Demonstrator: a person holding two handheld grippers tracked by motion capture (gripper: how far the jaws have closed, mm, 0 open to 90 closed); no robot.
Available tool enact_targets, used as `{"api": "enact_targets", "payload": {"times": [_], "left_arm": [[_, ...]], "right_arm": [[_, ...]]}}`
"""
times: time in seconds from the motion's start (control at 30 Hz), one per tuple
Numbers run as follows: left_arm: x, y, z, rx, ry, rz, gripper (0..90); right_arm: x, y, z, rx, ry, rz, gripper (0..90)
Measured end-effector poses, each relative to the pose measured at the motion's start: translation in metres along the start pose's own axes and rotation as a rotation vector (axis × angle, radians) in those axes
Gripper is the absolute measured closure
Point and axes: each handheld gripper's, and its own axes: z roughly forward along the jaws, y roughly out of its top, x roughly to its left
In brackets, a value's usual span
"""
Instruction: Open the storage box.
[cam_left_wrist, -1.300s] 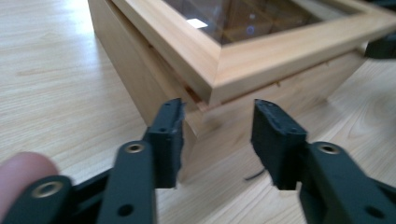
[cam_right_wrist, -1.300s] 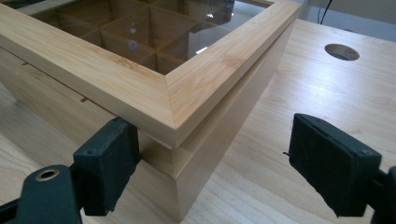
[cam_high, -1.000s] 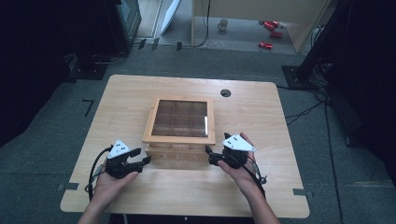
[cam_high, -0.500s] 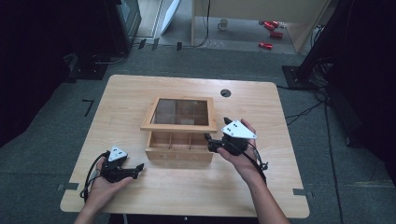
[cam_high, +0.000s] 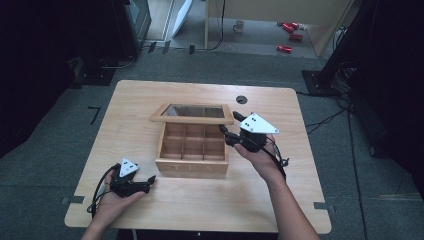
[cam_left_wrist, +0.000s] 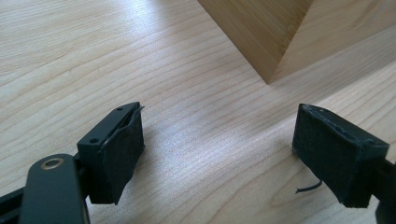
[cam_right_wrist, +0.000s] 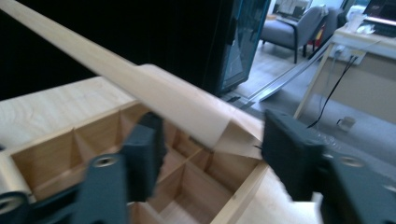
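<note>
**Box Lid Opening: Partly Raised, Not Yet Fully Open**

The table (cam_high: 150, 100) carries one wooden compartment box (cam_high: 192, 159) near its centre. The box body rests flat on the table surface, with its inner grid of compartments exposed and apparently empty.

The glass-paned lid (cam_high: 192, 113) is hinged at the far edge and stands raised at an angle above the box. Judged from this position, the lift is well advanced; swinging the lid fully back remains.

The right gripper (cam_high: 229, 134) is at the right end of the lid. In the right gripper view its jaws stand apart on either side of the lid's edge (cam_right_wrist: 187, 109), supporting rather than clamping it.

The left gripper (cam_high: 148, 181) lies on the table just beside the box's front-left corner (cam_left_wrist: 268, 77), jaws spread wide, holding nothing.
</note>
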Motion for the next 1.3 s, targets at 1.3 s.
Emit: {"api": "enact_targets", "payload": {"times": [1.3], "left_arm": [[0.003, 0.000, 0.000, -0.007, -0.021, -0.022, 17.3]], "right_arm": [[-0.094, 0.077, 0.086, -0.037, -0.027, 0.115, 67.3]]}}
